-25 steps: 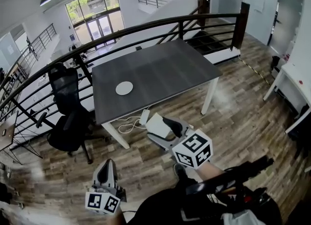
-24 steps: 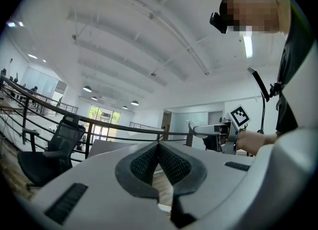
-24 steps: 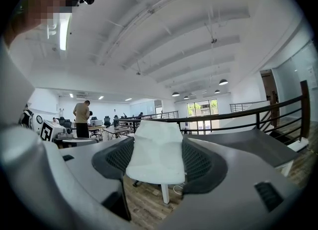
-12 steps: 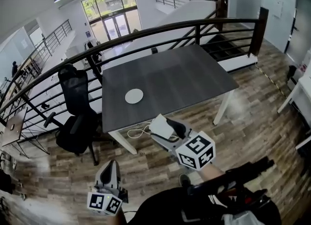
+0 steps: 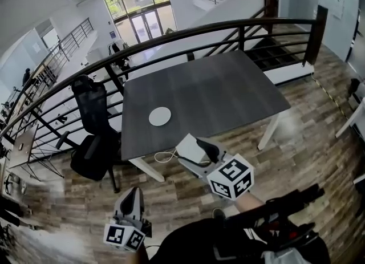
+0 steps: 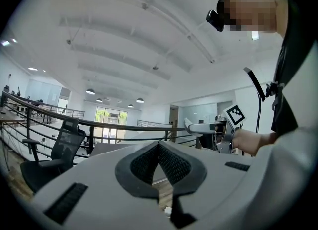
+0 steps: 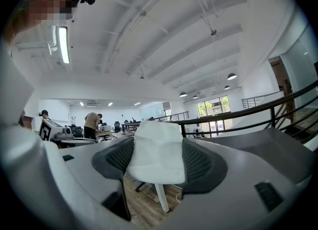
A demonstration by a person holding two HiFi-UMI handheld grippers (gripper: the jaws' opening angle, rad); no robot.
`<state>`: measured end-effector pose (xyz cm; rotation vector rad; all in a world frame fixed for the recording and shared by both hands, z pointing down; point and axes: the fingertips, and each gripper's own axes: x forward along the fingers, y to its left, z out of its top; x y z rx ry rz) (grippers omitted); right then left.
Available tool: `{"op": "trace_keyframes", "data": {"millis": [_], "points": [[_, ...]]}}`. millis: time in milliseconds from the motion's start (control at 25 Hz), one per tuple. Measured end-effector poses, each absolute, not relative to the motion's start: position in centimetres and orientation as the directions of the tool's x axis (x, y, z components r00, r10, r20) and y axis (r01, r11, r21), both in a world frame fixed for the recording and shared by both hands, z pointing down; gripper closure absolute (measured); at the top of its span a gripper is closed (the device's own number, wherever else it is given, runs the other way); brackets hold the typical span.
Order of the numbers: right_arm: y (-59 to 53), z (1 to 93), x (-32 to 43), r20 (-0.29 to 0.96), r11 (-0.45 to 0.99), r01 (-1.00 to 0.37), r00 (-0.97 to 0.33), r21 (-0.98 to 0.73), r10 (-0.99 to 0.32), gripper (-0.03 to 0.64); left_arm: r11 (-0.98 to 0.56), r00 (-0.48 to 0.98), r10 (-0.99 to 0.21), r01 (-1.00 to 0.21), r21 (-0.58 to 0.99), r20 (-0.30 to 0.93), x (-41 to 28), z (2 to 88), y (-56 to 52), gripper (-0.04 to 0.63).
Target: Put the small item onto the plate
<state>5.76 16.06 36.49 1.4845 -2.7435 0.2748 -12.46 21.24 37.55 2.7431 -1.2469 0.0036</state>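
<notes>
Right gripper [image 5: 193,145] clamps a white faceted block [image 5: 190,150].
Left gripper [image 5: 130,192] is closed, empty; round white plate [image 5: 160,116] lies on dark grey table [image 5: 228,92].

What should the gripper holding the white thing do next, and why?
Probably carry the right gripper forward and a bit left, toward the plate on the table. Its jaws are shut on the white item, but it hangs over the floor, short of the table's near edge, so the item cannot be set down yet.
</notes>
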Motion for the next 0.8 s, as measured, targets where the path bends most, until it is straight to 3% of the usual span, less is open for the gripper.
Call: {"op": "trace_keyframes", "data": {"millis": [280, 800], "points": [[13.1, 37.3, 9.1, 0.089, 0.572, -0.804, -0.590, -0.166, -0.803, 0.305, -0.651, 0.660, -0.751, -0.747, 0.132, 0.032, -7.8, 37.2, 19.3, 0.591], [10.0, 38.5, 12.8, 0.099, 0.608, -0.773, -0.629, -0.183, -0.771, 0.305, -0.605, 0.613, -0.785, -0.790, 0.101, 0.094, -3.9, 38.2, 16.3, 0.591]]}}
